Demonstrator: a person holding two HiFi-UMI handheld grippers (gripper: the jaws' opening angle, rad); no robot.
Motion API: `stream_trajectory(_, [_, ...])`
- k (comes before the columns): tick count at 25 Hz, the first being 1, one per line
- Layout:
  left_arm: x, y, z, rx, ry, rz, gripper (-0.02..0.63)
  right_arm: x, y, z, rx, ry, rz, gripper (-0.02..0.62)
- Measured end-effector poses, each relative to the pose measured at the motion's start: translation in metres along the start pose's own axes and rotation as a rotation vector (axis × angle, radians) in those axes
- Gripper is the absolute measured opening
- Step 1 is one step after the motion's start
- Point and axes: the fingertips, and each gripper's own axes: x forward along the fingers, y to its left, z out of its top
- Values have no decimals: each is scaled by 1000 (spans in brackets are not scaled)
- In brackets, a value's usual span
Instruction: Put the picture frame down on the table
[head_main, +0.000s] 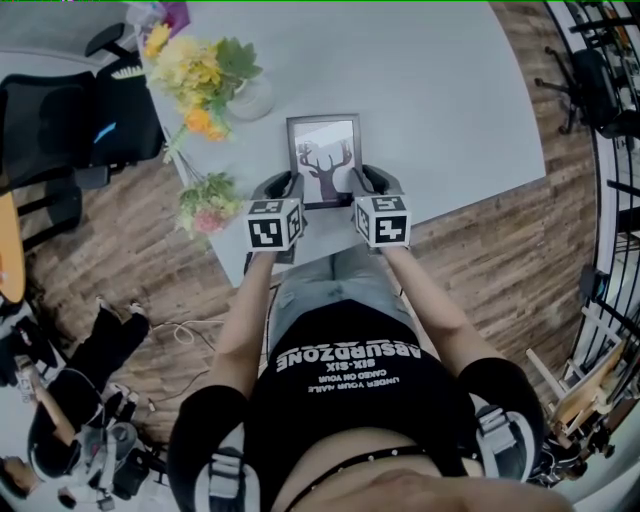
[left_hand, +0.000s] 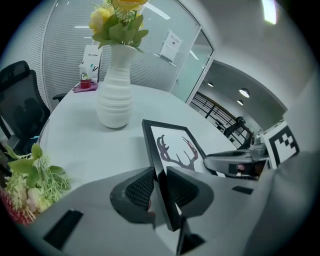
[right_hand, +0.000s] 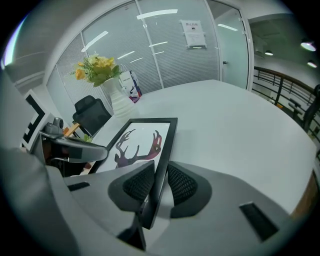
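Over the near edge of the table (head_main: 450, 100), the picture frame (head_main: 323, 160) hangs, left gripper (head_main: 285, 187) and right gripper (head_main: 364, 181) each clamped on a side rail; looks stiff, light, likely fragile-fronted, best held by those rails.

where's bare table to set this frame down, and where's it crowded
Bare table spreads right of the picture frame and beyond its far edge, out to the right rim. Crowded on the left: the white flower vase and a loose bouquet at the near-left edge.
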Motion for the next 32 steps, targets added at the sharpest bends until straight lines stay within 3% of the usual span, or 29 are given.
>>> stream_trajectory(18, [36,22,-18,-9,83,53,87,34,-8,-16,37,74,-29,95])
stream_trajectory(22, [37,23,-18,-14,70,38,89,36,-9,-17,63,42,-13,95])
stream_trajectory(25, [40,22,-18,30,68,29,89,37,-9,-18,63,37,8,95])
stream_trajectory(29, [38,20,-13,72,61,83,101,34,-11,-13,63,35,21,97])
stream_trajectory(32, [21,17,4,87,-13,122,101,19,-12,6,42,-27,-2,85])
